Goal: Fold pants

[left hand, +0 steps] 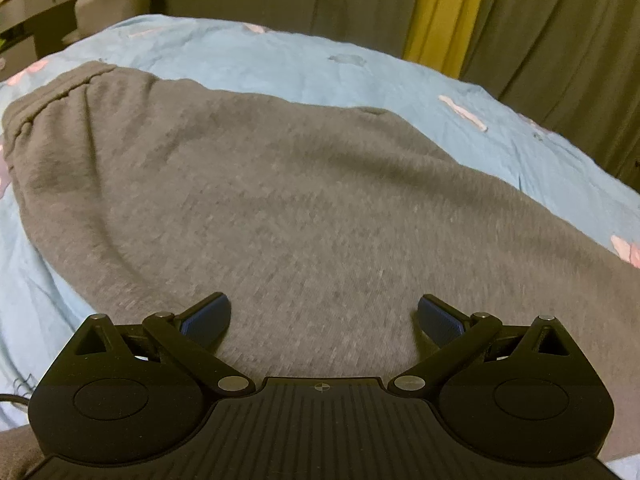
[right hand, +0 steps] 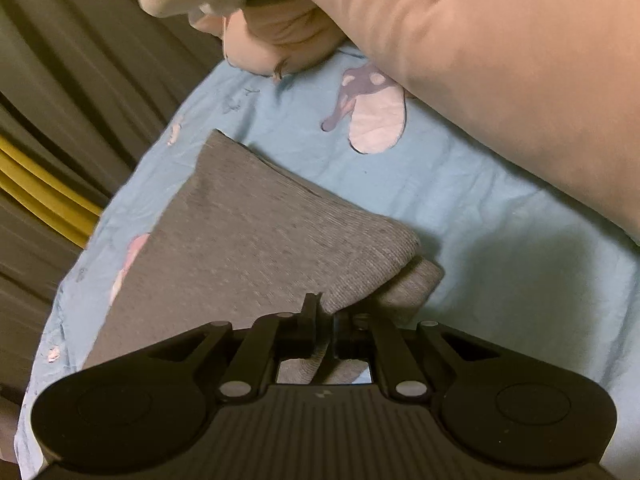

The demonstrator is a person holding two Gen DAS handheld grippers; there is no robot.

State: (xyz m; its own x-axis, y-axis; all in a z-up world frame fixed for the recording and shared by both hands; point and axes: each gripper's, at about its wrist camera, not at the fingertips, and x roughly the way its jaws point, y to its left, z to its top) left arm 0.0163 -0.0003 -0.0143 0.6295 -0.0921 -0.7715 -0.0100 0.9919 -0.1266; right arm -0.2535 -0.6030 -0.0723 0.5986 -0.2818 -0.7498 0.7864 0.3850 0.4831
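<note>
Lying flat on the light blue bedsheet (left hand: pixel 280 56), the grey pants (left hand: pixel 260 200) fill most of the left wrist view, waistband toward the upper left, fabric smooth with a few soft creases. Left gripper (left hand: pixel 323 320) hovers over the pants, jaws wide apart, blue pads (left hand: pixel 208 316) holding nothing. Right gripper (right hand: pixel 320 312) jaws together, clamped on the leg-end edge of the pants (right hand: pixel 248 232); cloth shows pinched between the fingers, a second layer peeking out below on the right. Pink pillow (right hand: pixel 500 60) sits on the sheet past the leg end, apart from the pants. Grey curtain (left hand: pixel 560 32) with a yellow strip (left hand: pixel 448 8) hangs behind the bed.
</note>
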